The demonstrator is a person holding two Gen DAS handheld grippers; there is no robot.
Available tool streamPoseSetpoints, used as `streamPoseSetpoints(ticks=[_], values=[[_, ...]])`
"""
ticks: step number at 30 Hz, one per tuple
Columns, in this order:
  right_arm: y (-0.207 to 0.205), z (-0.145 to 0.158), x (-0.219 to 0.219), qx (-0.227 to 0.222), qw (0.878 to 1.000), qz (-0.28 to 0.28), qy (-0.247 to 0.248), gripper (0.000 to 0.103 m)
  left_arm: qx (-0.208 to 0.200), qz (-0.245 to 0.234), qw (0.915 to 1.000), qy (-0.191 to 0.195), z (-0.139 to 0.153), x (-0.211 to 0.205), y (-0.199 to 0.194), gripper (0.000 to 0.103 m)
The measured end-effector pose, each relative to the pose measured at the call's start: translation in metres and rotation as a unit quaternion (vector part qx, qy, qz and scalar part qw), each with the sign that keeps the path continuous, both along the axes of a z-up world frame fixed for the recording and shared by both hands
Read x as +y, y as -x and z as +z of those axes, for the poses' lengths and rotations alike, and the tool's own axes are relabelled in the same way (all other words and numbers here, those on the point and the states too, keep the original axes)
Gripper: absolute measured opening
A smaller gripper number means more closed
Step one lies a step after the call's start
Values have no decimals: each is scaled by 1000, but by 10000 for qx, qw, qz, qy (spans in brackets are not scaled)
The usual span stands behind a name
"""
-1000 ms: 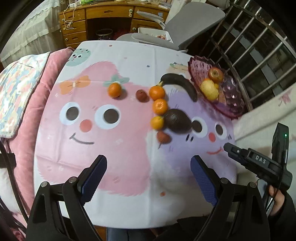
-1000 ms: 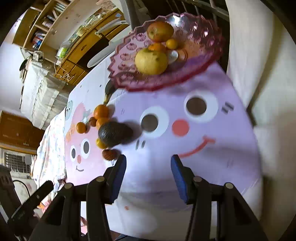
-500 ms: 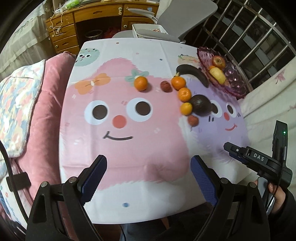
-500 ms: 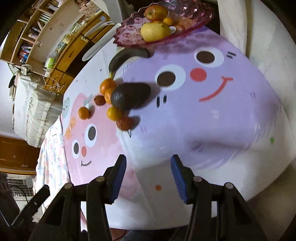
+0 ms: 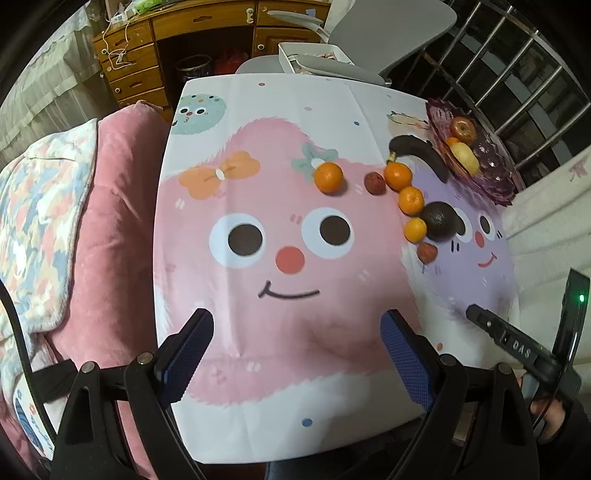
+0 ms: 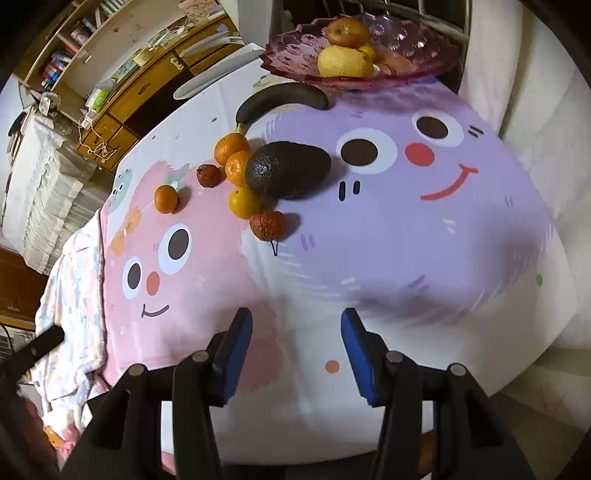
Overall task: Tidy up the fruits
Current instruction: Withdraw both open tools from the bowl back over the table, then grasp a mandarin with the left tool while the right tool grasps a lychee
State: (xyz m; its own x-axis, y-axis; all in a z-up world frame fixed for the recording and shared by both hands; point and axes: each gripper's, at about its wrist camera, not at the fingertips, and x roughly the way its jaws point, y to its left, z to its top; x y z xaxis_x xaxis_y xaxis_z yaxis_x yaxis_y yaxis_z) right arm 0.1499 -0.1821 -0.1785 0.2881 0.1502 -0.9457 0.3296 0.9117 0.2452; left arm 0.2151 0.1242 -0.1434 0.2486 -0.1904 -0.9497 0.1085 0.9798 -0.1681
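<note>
A pink glass fruit bowl (image 6: pixel 424 44) (image 5: pixel 495 181) holds an apple (image 6: pixel 347 31), a yellow fruit (image 6: pixel 345 62) and small citrus at the table's far right. On the cartoon tablecloth lie a dark banana (image 6: pixel 284 98), a dark avocado (image 6: pixel 288 170) (image 5: pixel 439 219), several oranges (image 6: pixel 243 201) (image 5: pixel 328 177) and two small reddish fruits (image 6: pixel 267 225) (image 6: pixel 208 175). My left gripper (image 5: pixel 295 349) is open and empty over the table's near edge. My right gripper (image 6: pixel 295 352) is open and empty over the near edge, well short of the fruit.
A pink cushion and patterned quilt (image 5: pixel 55 221) lie left of the table. A wooden desk (image 5: pixel 184 37) and grey chair (image 5: pixel 388 22) stand behind it. Metal railing (image 5: pixel 535 85) runs at the far right. The right gripper's body (image 5: pixel 517 343) shows at the left view's right edge.
Both grippers have drawn back from the fruit toward the table's near edge; the fruit and bowl look farther away. Both stay open and empty. The fruit has not moved.
</note>
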Motion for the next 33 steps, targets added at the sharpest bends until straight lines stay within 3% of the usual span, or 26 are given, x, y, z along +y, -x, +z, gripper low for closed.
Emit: streamPoseSetpoints(ticks=[4, 15, 33], values=[[-3, -5, 3, -65, 10000, 47, 21, 50, -1, -66, 9998, -170, -1, 1, -21, 91], [-31, -12, 11, -373, 9978, 491, 230, 50, 146, -270, 9993, -198, -18, -19, -70, 91], [-75, -44, 36, -462, 9817, 1705, 712, 50, 545, -587, 9963, -310, -94, -74, -171, 91]])
